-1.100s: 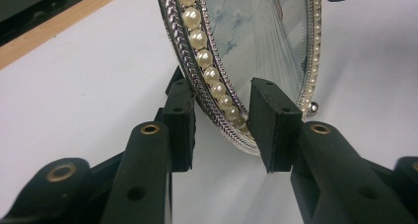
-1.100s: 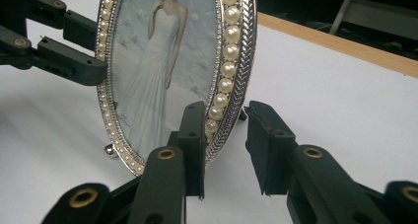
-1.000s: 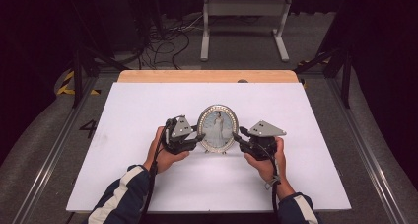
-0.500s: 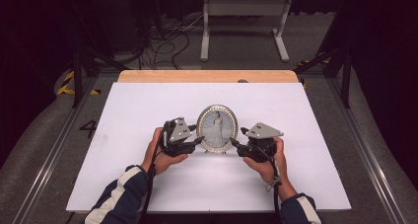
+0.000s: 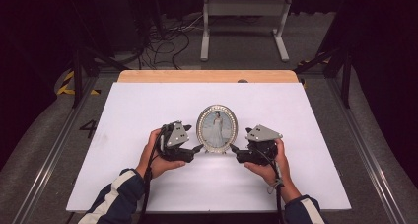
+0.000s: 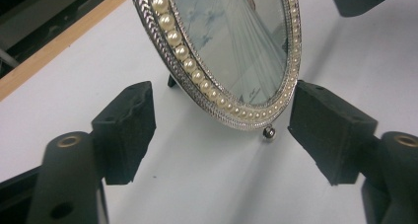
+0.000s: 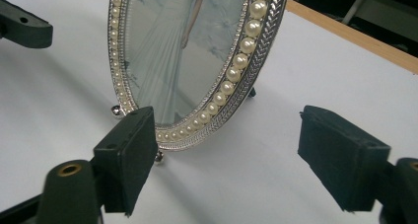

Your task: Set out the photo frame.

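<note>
progress: looks like the standing-up part is basically done. The oval picture frame [image 5: 217, 128] is upright on the white table [image 5: 148, 184], resting on its little ball feet with a back prop behind it. What's left, as far as I can judge, is just pulling both grippers away without bumping it.

forearms: the person's striped sleeves [image 5: 114, 197] come in at the near edge, one hand on each tool.

left gripper [image 5: 196, 149]: jaws spread wide, and they've just been opening. In the left gripper view the frame's lower rim [image 6: 246, 120] sits between the foam pads [image 6: 125, 130], with a clear gap on one side. The other pad is really close to the pearl edge; I can't tell if it's brushing it, but it isn't squeezing.

right gripper [image 5: 233, 149]: same deal, spread apart and just been opening. In the right gripper view one pad [image 7: 129, 155] overlaps the bottom rim [image 7: 197, 130], the other is well clear. No pinch on anything.

frame location: middle of the table, right between the two grippers, photo facing the person.

farther back: wooden strip [image 5: 207, 76] along the far table edge, then cables [image 5: 167, 41] and a white stand [image 5: 244, 21] on the floor beyond.
</note>
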